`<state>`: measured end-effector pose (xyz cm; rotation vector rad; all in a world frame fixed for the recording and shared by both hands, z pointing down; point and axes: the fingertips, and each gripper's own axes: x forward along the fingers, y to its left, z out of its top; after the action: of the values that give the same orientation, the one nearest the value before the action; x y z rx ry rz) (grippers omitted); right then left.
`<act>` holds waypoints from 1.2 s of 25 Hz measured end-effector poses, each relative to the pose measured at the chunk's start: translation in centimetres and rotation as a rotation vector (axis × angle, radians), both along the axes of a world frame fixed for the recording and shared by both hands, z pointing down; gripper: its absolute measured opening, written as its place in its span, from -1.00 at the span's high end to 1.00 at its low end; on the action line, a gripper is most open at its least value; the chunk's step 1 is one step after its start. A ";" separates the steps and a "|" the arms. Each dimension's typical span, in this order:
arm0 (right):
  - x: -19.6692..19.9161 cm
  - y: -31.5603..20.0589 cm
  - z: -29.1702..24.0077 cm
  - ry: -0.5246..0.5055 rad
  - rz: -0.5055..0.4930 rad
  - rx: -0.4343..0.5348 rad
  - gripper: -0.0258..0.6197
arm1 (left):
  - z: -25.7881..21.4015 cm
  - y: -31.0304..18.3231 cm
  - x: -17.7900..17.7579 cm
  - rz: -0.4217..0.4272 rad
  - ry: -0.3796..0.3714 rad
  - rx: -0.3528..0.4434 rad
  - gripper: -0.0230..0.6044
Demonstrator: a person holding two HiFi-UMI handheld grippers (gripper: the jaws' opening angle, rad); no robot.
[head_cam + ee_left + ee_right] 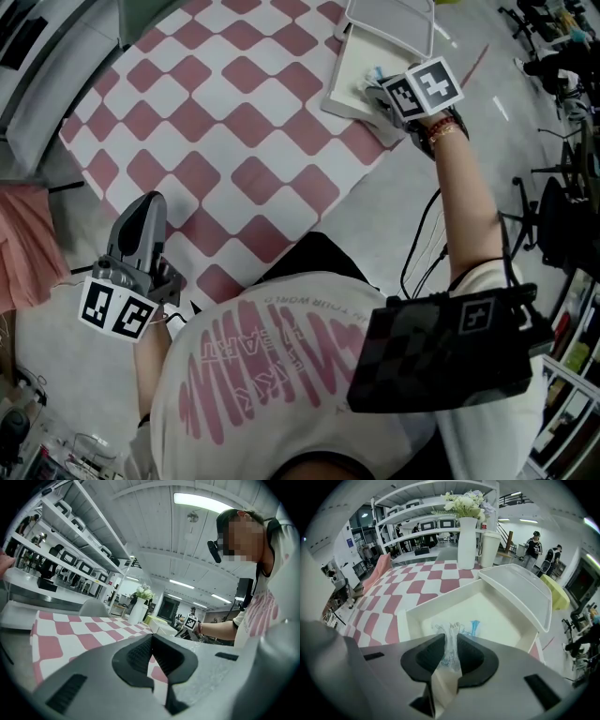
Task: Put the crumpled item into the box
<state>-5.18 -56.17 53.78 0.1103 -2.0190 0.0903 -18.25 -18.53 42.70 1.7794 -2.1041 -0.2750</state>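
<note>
Big picture first: the table in its pink-and-white checked cloth fills the head view, and all the action sits out at its far right corner. There's the white box, lid thrown back and open, inside pale and bare apart from what hangs into it.

Over on the near left edge of the table, well apart from the box, the left gripper hangs idle. Its jaws are tip to tip with nothing between them, just checked cloth beyond.

The right gripper is the one doing the work. It's reached across on an outstretched arm and sits right at the box, jaws drawn in narrow and clamped on the crumpled item, a thin clear wrapper with blue print.

Here's the relation that matters: the wrapper runs lengthwise along the jaws, pinched in its lower part, and its free end pokes out past the tips, straight ahead and over the box floor, inside the walls. So the item is already above the target and the right hand is plainly the nearer one.

By my read, what's left is a simple let-go. The one worry is light film clinging to a pad instead of dropping.
</note>
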 end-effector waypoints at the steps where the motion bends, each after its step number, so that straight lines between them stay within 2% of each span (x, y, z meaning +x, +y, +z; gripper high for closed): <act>1: 0.0 0.0 0.1 0.010 -0.002 0.002 0.67 | 0.0 0.1 0.0 -0.002 -0.002 0.001 0.91; 9: 0.2 0.1 0.6 0.074 -0.004 0.001 0.66 | -0.3 1.1 -0.4 -0.024 -0.001 0.009 0.91; 16: 0.1 0.3 1.0 0.103 0.000 -0.049 0.64 | -0.5 1.8 -0.6 -0.029 0.003 0.005 0.91; 21: 0.1 0.2 1.5 0.147 -0.011 -0.036 0.61 | -1.4 2.7 -1.4 -0.037 -0.012 -0.001 0.91; 30: 0.0 0.1 1.5 0.186 -0.014 -0.023 0.58 | -3.3 3.8 -1.4 -0.050 0.015 -0.045 0.91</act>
<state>-5.21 -56.11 55.25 0.0872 -1.8318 0.0908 -19.69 -14.75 39.40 1.6960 -2.1304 -0.2518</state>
